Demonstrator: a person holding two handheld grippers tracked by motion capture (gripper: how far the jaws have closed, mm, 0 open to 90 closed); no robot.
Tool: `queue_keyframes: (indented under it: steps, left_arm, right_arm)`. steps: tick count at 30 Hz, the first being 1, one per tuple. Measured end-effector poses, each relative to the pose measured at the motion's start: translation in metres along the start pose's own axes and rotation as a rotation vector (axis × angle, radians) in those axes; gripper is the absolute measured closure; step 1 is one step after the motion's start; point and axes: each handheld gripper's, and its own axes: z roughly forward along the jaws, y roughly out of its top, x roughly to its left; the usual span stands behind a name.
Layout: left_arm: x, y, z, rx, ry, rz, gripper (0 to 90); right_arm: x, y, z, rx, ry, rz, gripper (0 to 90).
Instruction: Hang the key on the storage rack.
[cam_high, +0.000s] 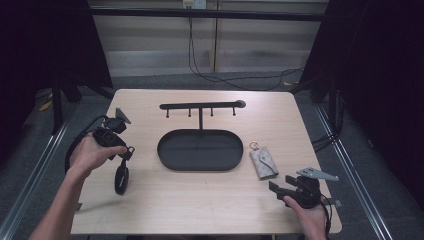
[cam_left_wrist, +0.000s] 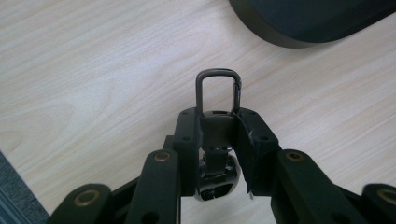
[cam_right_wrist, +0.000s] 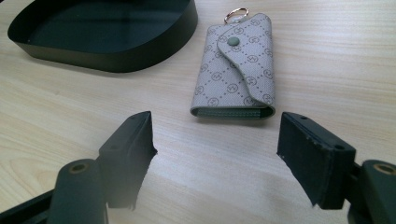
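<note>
At left, a black key fob (cam_high: 121, 179) is gripped by its carabiner (cam_left_wrist: 218, 91) in the left gripper (cam_high: 125, 152); near right, the right gripper (cam_right_wrist: 217, 154) is held wide before a grey key pouch (cam_right_wrist: 236, 70).

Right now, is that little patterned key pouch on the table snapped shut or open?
Shut. The key pouch lies flat on the table, its pointed flap folded over the front and fastened by the round snap.

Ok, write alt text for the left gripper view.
The left gripper is shut on a dark key fob, whose metal carabiner clip sticks out past the jaw tips, above a pale wooden table. The rim of a black oval tray crosses the top right corner.
</note>
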Motion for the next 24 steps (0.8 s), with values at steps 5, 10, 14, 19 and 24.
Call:
queue_keyframes:
  steps: [5,10,14,19,24]
  left_arm:
    - [-0.001,0.000,-0.013,-0.017,0.001,0.009,71.0]
    - [-0.009,0.002,-0.027,-0.027,0.027,0.026,71.0]
    - [-0.013,0.005,-0.034,-0.037,0.030,0.031,71.0]
    - [-0.019,0.007,-0.044,-0.030,0.032,0.047,71.0]
    - [-0.025,0.010,-0.052,-0.043,0.046,0.060,71.0]
  right_arm:
    - [0.000,0.000,0.000,0.000,0.001,0.002,26.8]
    - [0.000,0.000,0.000,0.001,0.000,0.005,26.8]
    - [0.000,0.000,0.000,0.000,0.000,0.003,26.8]
    - [0.000,0.000,0.000,-0.001,0.001,0.006,26.8]
    - [0.000,0.000,-0.001,-0.002,0.002,0.004,26.7]
